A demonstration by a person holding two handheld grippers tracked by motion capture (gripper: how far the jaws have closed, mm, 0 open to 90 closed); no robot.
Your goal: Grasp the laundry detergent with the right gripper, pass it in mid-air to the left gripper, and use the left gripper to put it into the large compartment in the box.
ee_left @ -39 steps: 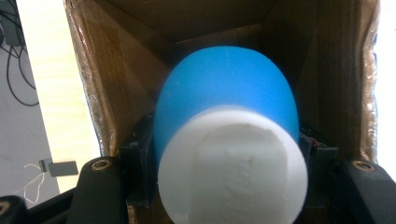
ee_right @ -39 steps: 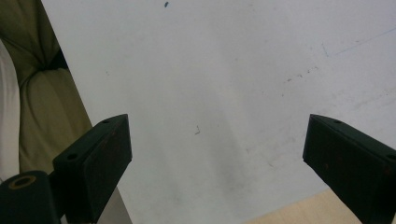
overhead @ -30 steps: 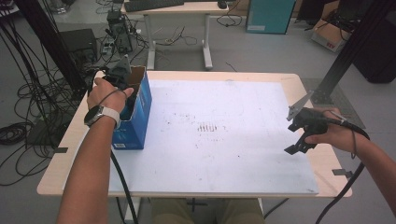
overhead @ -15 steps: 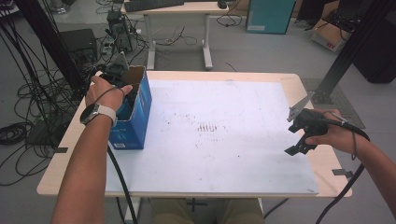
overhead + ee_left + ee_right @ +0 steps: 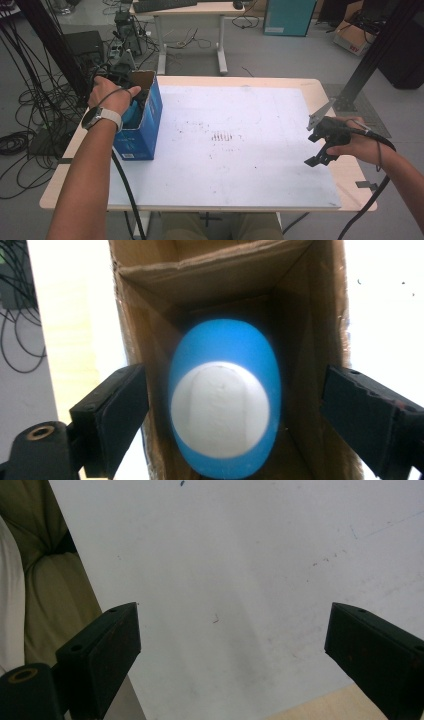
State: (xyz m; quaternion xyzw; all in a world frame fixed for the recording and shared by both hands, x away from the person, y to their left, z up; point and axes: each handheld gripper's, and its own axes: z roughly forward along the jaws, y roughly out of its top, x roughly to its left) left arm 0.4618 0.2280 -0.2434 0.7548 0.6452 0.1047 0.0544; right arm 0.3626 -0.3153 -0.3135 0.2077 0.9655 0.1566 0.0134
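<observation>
Left gripper (image 5: 227, 405) over the open blue box (image 5: 150, 120) at table's left edge, jaws just been opening, now wide with clear gaps either side of the blue-and-white oval object (image 5: 225, 400), which sits inside the box between cardboard walls. Right gripper (image 5: 320, 150) over white mat (image 5: 225, 170) near right edge, jaws wide, nothing between.

Table (image 5: 345, 175): light wood top, pale edges showing at left and right.
Mat (image 5: 240, 150): white, speckled, covering most of the table.
Box (image 5: 145, 135): blue, open-topped, at the mat's left edge.
</observation>
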